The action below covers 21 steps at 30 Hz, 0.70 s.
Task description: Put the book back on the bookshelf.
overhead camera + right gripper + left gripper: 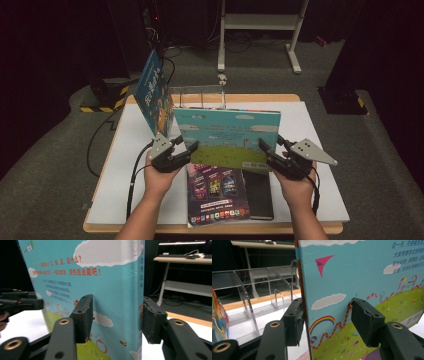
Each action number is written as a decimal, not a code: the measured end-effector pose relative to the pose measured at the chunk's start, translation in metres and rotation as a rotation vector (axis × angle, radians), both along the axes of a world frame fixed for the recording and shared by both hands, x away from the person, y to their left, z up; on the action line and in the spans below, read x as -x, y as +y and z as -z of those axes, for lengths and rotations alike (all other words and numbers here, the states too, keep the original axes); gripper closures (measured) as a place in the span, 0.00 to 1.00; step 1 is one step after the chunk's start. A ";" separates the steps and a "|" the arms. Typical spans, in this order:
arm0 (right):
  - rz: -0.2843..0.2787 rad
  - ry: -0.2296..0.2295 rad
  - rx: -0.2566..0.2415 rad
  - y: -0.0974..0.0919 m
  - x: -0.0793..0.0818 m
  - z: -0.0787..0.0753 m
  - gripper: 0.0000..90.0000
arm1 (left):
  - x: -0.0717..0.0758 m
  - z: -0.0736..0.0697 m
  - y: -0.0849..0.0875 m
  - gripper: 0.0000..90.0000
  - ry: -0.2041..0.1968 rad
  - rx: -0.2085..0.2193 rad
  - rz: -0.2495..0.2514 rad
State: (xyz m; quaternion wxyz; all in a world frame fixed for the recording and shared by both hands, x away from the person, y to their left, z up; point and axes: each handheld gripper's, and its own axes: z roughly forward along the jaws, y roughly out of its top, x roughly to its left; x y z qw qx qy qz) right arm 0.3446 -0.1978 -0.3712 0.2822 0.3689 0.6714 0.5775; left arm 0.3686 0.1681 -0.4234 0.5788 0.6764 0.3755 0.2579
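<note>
Forearms are coming in at six o'clock of the high view, each hand carrying a hand-held gripper; the left hand-held gripper (189, 148) is sitting at the left edge of the picture book (227, 137), the right hand-held gripper (264, 146) at its right edge; the book is standing upright over the middle of the bench (125, 165), above a purple magazine (217, 192) and a dark book (260, 195) lying flat; a blue book (152, 90) is leaning at eleven o'clock, beside a clear rack (197, 97).

Left gripper view: the jaws are straddling the book's (362, 277) edge, part-way apart; the far pad is lying against the cover, the near one looking close beside the edge, so I cannot tell whether they are pinching; the clear rack (257, 290) is waiting at ten o'clock.

Right gripper view: the jaws are bracketing the spine side (112, 290), with a sliver of gap at each pad; a firm clamp cannot be told.

Judging by its board cover, the book is stiff, fairly light and glossy, so likely slippery; gripping low on both side edges should be steadying it.
</note>
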 end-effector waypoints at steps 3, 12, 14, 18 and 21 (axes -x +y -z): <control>-0.033 0.013 -0.004 -0.004 0.006 0.001 0.46 | 0.004 -0.001 -0.001 0.49 -0.010 0.012 0.009; -0.111 0.062 -0.006 -0.009 0.001 0.004 0.40 | 0.008 -0.003 -0.005 0.49 -0.023 0.035 0.017; -0.126 0.079 -0.005 -0.008 -0.003 0.005 0.40 | 0.007 -0.003 -0.005 0.49 -0.021 0.032 0.014; -0.171 0.116 -0.002 -0.007 -0.008 0.007 0.44 | 0.005 -0.003 -0.001 0.50 -0.009 0.016 -0.001; -0.187 0.132 0.020 -0.005 -0.010 0.010 0.46 | 0.006 -0.002 0.003 0.50 -0.008 0.016 -0.003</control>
